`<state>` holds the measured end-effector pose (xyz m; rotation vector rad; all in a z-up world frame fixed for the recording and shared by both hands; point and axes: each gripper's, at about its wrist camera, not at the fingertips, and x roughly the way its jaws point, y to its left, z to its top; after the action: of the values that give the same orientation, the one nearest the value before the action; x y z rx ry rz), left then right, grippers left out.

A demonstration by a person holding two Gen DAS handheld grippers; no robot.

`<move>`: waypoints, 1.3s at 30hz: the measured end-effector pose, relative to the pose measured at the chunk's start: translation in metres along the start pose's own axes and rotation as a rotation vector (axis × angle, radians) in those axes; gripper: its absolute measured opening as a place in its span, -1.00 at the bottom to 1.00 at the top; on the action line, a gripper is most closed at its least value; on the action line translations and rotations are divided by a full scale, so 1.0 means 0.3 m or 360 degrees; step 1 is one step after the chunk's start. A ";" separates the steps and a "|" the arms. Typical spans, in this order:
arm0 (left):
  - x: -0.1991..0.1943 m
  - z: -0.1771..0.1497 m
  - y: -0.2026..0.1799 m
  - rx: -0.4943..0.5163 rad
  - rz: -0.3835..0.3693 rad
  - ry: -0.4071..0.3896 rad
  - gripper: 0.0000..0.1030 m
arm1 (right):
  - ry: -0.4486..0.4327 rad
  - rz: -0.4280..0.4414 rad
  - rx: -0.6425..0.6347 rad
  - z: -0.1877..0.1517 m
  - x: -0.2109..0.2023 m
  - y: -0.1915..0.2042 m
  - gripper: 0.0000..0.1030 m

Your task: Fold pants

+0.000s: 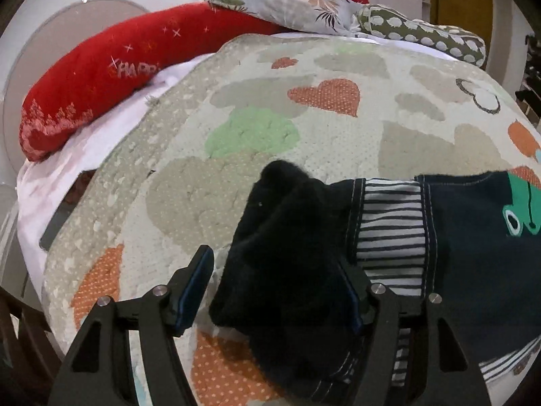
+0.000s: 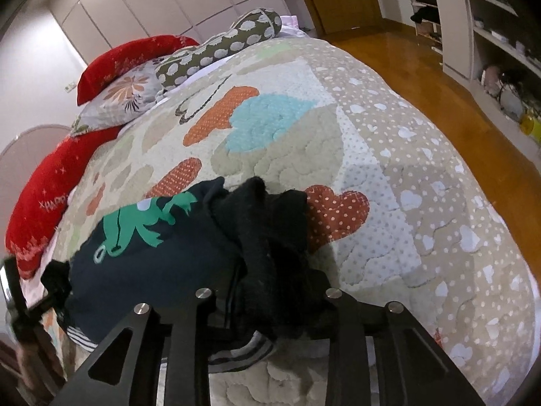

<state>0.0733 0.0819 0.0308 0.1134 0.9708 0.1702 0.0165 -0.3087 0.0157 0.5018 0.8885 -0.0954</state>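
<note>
Pants point(image 1: 456, 237) lie bunched on the quilt point(image 1: 270, 77), mostly right of the left claw point(image 1: 280, 287); folding looks about midway, black lining still lumped. Left claw wide, straddling the lump, no grip. Right claw point(image 2: 270, 308): tips hidden under black fabric, cannot tell. Open quilt ahead; bed edge and floor point(image 2: 456, 77) to its right.

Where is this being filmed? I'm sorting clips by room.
Most likely a bedroom: the pants lie on a bed covered by a heart-patterned quilt, pillows are piled at its head, and tall closet doors line the wall behind.
</note>
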 end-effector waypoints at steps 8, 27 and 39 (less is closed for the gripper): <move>-0.166 -0.035 0.119 -0.0206 -0.0211 -0.0105 0.30 | -0.0293 0.0038 0.0155 0.026 -0.198 -0.077 0.19; -0.399 0.029 -0.281 0.0266 -0.0731 -0.0119 0.39 | -0.0406 0.0055 0.0150 -0.087 -0.302 -0.021 0.28; -0.311 0.238 -1.004 0.0704 -0.1162 0.0253 0.42 | -0.0202 0.0291 0.0171 -0.105 -0.180 -0.076 0.31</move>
<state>0.1087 -0.2331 0.0947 0.1441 1.1389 -0.7190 -0.0470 -0.3211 0.0319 0.6678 0.7128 -0.0075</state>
